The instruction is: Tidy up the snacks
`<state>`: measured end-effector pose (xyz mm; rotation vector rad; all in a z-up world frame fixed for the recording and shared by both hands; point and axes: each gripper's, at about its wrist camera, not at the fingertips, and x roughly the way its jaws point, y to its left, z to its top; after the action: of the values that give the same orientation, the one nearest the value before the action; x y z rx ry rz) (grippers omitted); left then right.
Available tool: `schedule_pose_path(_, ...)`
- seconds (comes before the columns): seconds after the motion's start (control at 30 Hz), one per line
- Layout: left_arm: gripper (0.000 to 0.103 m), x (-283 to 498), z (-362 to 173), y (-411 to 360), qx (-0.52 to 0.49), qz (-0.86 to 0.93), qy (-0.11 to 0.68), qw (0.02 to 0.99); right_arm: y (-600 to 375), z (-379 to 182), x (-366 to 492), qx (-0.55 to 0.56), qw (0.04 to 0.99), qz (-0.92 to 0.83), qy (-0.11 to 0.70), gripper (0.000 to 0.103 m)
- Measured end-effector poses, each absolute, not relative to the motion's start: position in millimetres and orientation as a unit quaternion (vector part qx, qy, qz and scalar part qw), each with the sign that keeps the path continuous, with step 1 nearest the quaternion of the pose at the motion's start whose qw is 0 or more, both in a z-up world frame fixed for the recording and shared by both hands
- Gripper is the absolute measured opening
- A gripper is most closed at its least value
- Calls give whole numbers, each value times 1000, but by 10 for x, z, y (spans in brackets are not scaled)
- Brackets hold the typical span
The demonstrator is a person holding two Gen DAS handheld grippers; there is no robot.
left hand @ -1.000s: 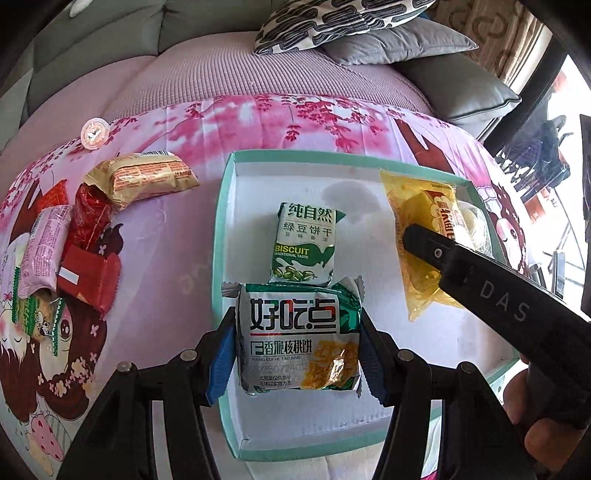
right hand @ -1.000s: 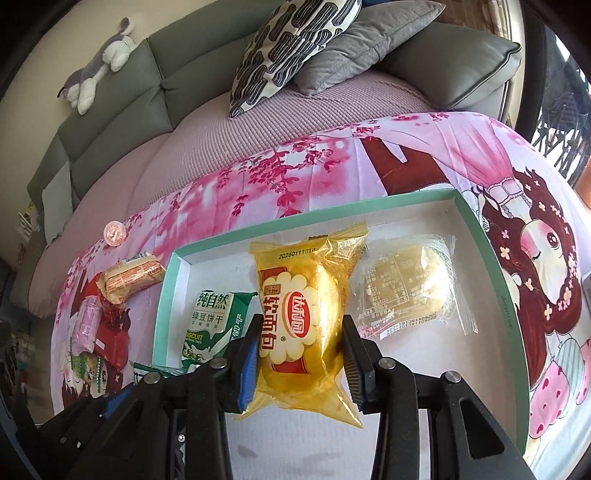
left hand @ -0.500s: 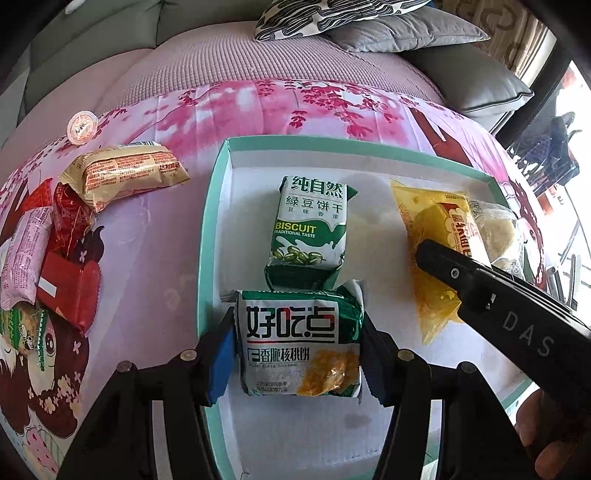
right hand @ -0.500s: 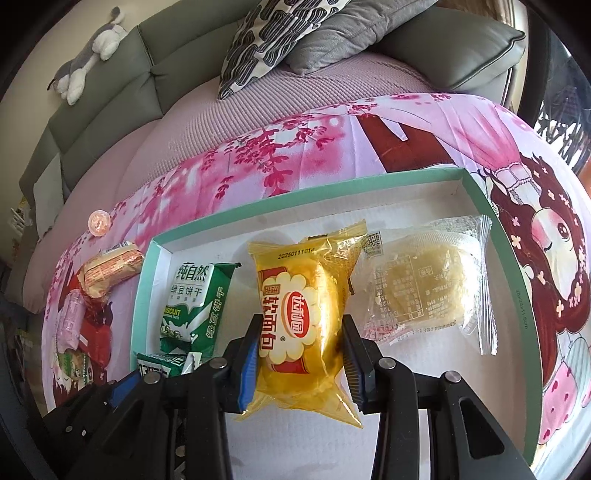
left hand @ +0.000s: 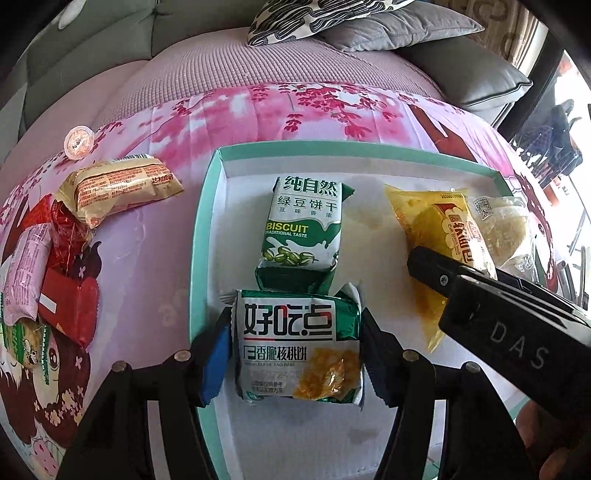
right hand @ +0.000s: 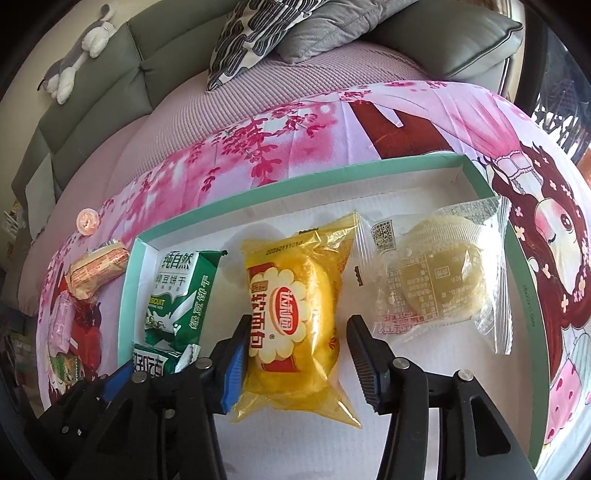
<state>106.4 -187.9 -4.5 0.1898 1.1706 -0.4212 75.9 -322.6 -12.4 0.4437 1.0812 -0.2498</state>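
Observation:
A teal-rimmed white tray [left hand: 207, 221] [right hand: 332, 177] lies on the pink cloth. In it are a green mung-bean biscuit pack [left hand: 303, 225] [right hand: 177, 291], a yellow soft-bread pack [right hand: 291, 317] [left hand: 439, 236] and a clear-wrapped pale cake [right hand: 439, 280] [left hand: 506, 229]. My left gripper [left hand: 295, 350] is shut on a green-and-white walnut-cookie pack [left hand: 299, 350] at the tray's near left, just behind the biscuit pack. My right gripper [right hand: 295, 354] is open, its fingers either side of the yellow bread pack, which lies flat on the tray.
Left of the tray lie loose snacks: a tan bread pack [left hand: 122, 188], a red packet [left hand: 70, 310], a pink packet [left hand: 26, 280] and a small round jelly cup [left hand: 78, 142]. Behind are the sofa with pillows [right hand: 258, 33] and a plush toy [right hand: 77, 48].
My right gripper's fingers have opened away from the yellow bread pack, which now rests on the tray. Both grippers have moved forward and lower over the tray. The left still holds the cookie pack.

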Motion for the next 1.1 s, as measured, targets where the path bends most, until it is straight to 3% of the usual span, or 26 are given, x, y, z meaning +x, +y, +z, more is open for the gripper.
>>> schedule_pose_path(0.17,73,1063,-45,-1877,83,-207,551,804,-3238,-122,761,208,824,-122,512,68)
schedule_pose_path(0.43,76,1035,113,-1844,76,-213,541,810,-3236,105,692,202,840,-122,489,68)
schedule_pose_path(0.73,76,999,409,-1722,56,-214,513,829,-3261,369,563,202,857,-128,456,68)
schedule_pose_path(1.1,76,1081,359,-1523,34,-177,530,828,-3273,346,568,197,854,-133,462,68)
